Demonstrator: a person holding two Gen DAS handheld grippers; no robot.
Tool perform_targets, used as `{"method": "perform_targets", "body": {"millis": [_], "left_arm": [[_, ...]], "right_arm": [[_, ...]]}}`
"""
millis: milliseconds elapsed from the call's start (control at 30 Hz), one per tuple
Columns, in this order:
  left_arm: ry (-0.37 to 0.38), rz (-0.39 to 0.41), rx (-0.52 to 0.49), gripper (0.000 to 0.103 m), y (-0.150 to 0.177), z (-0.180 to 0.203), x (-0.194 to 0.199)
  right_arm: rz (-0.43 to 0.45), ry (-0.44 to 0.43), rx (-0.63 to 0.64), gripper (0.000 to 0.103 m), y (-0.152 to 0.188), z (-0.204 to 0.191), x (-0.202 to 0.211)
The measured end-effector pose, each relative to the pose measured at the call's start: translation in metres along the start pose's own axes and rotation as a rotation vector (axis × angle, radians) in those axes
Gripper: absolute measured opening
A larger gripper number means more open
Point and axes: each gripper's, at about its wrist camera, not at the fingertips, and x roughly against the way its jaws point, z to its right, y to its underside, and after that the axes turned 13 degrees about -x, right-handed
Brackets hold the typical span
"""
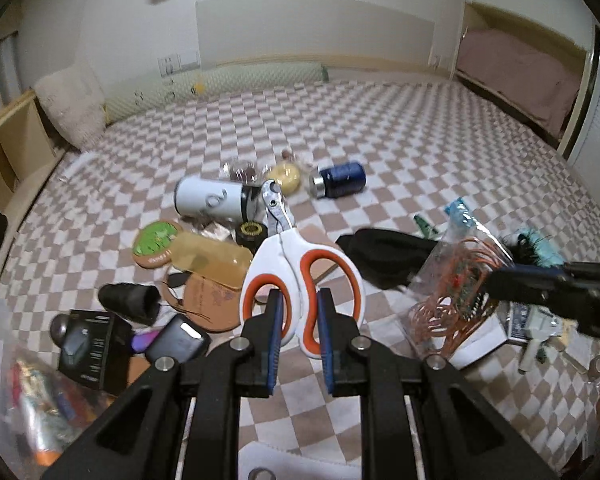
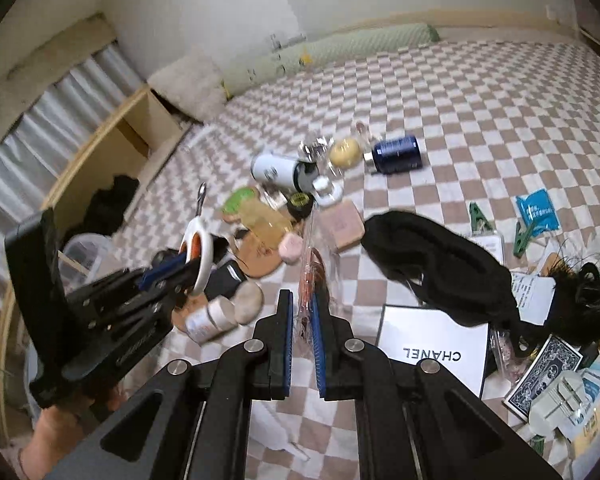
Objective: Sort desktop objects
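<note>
My left gripper (image 1: pixel 299 300) is shut on the white and orange clippers (image 1: pixel 300 272), gripping between the handle loops and holding them above the checkered cover; they also show in the right wrist view (image 2: pixel 199 246). My right gripper (image 2: pixel 302 300) is shut on a clear bag of copper wire (image 2: pixel 310 280), seen edge-on; in the left wrist view the bag (image 1: pixel 456 280) hangs from the right gripper (image 1: pixel 496 280) at the right. Both are lifted over the clutter.
On the checkered cover (image 1: pixel 380 128) lie a white flask (image 1: pixel 212 198), a blue jar (image 1: pixel 342 179), a yellow ball (image 1: pixel 286 176), a black cloth (image 2: pixel 440 264), a white Chanel box (image 2: pixel 432 344), playing cards (image 2: pixel 544 376) and green pegs (image 2: pixel 480 216). A wooden shelf (image 2: pixel 112 148) stands left.
</note>
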Motion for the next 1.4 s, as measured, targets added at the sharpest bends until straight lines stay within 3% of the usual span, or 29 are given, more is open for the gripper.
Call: {"method": "perform_targets", "body": {"millis": [400,733,1100,1400], "left_arm": [[-0.083,0.058,0.042,0.017,0.010,-0.016,0.078],[-0.212,0.088,0.094,0.017,0.037,-0.050,0.144],[-0.332,0.104,0.233,0.017,0.087,-0.111,0.220],[-0.375,0.097,0.392,0.017,0.147,-0.171,0.265]], "right_arm": [[0.091,-0.123,0.018,0.010,0.007,-0.052,0.049],[0.106,-0.222,0.110,0.010,0.025,-0.122,0.056],[0.101,-0.336,0.213,0.010,0.047,-0.208,0.054],[0.063,-0.415,0.279,0.010,0.070,-0.281,0.037]]}}
